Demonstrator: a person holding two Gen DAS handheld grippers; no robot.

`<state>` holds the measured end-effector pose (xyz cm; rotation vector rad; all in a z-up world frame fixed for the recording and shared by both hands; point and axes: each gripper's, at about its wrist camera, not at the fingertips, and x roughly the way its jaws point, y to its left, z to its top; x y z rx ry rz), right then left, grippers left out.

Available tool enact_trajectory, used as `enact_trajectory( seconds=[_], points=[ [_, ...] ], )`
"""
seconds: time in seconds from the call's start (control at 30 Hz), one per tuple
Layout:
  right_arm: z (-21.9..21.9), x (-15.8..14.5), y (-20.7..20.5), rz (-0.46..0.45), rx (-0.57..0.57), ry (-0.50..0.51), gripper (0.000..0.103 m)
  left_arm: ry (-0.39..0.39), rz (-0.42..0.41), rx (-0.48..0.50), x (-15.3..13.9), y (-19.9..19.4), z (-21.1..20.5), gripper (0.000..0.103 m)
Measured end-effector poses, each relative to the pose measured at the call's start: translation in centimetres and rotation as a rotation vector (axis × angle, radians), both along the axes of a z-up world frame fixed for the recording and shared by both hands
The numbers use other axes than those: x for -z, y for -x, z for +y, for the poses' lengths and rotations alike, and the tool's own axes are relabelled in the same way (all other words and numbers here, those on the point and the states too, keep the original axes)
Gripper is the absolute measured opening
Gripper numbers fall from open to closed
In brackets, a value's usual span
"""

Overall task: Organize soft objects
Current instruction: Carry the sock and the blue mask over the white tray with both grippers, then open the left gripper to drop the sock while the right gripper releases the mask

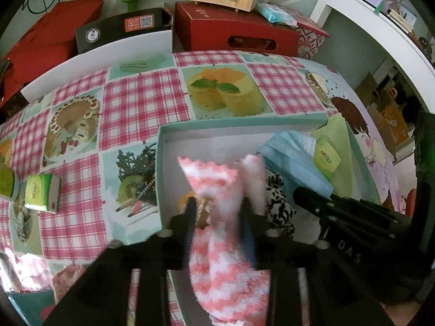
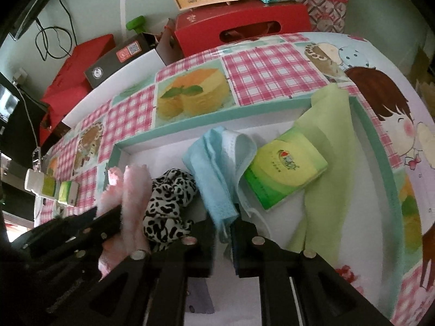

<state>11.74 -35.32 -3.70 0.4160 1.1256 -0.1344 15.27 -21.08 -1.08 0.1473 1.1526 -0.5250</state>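
Note:
A teal-rimmed white box (image 1: pixel 239 122) lies on the checked tablecloth. A fluffy pink-and-white sock (image 1: pixel 217 179) hangs into it between the fingers of my left gripper (image 1: pixel 220 214), whose jaws stand apart and loose around it. My right gripper (image 2: pixel 221 228) is slightly open, with the lower edge of a blue face mask (image 2: pixel 214 163) in the gap between its fingers. Inside the box (image 2: pixel 217 119) also lie a leopard-print fabric piece (image 2: pixel 168 198), a green tissue pack (image 2: pixel 285 174) and a light green cloth (image 2: pixel 326 135). The sock (image 2: pixel 133 190) shows at the left of the right wrist view.
A small green tissue pack (image 1: pixel 42 193) and a green-lidded jar (image 1: pixel 8 184) sit on the cloth left of the box. Red boxes (image 1: pixel 236 32) and a dark carton (image 1: pixel 122 27) line the far edge. A white shelf (image 1: pixel 367 19) stands at the right.

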Motion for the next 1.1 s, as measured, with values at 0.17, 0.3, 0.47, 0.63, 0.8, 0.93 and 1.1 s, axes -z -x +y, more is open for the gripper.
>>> enact_trajectory(
  seconds=[0.17, 0.3, 0.47, 0.63, 0.8, 0.93, 1.1],
  points=[
    [-0.1, -0.5, 0.1, 0.017, 0.005, 0.036, 0.034, 0.01, -0.01, -0.005, -0.9, -0.1, 0.6, 0.046],
    [0.0, -1.3, 0.3, 0.016, 0.006, 0.078, 0.043, 0.015, -0.026, -0.02, -1.9, 0.0, 1.3, 0.062],
    [0.0, -2.0, 0.4, 0.014, 0.008, 0.109, 0.058, 0.008, -0.051, -0.04, -2.8, -0.2, 2.1, 0.066],
    [0.0, -2.1, 0.4, 0.022, 0.011, 0.116, 0.063, 0.0, -0.071, -0.065, -3.0, -0.4, 2.6, 0.079],
    [-0.1, -1.8, 0.3, 0.037, 0.013, 0.133, 0.072, -0.015, -0.074, -0.088, -2.6, -0.6, 2.9, 0.082],
    [-0.3, -1.7, 0.4, 0.044, 0.026, 0.125, 0.072, -0.013, -0.066, -0.106, -2.5, -0.9, 3.2, 0.082],
    [-0.4, -1.6, 0.4, 0.041, 0.03, 0.124, 0.079, 0.001, -0.061, -0.131, -2.4, -1.1, 3.7, 0.096]
  ],
)
